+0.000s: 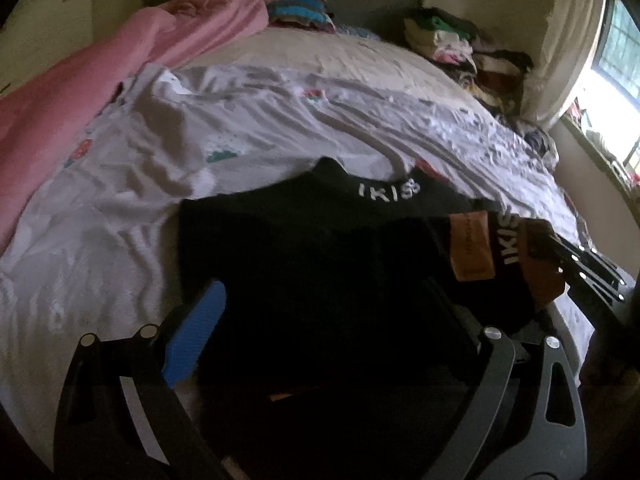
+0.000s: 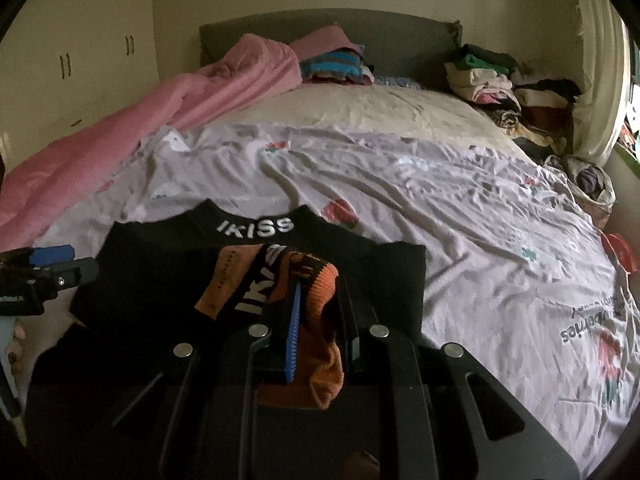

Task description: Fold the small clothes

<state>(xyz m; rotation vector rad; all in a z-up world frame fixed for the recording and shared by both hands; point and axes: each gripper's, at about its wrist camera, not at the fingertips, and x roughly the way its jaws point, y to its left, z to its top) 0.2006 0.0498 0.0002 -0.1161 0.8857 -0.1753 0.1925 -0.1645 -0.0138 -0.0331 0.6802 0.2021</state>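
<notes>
Counts from both wrist views:
black garment with "IKISS" waistband — 1.
Orange-and-black garment — 1.
Grippers — 2: left gripper, right gripper.
Pink blanket — 1.
Printed sheet — 1.
Clothes piles by the headboard — 2: striped pile, mixed pile.

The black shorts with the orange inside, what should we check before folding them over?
1. Right gripper pinching the orange part of the black shorts: ok.
2. Left gripper open around the shorts' other side, not pinching: not ok.
3. Waistband lying flat on the bedsheet: ok.
4. Bare sheet beyond the shorts: ok.
5. Bottom edge of shorts lined up: cannot tell, too dark.
</notes>
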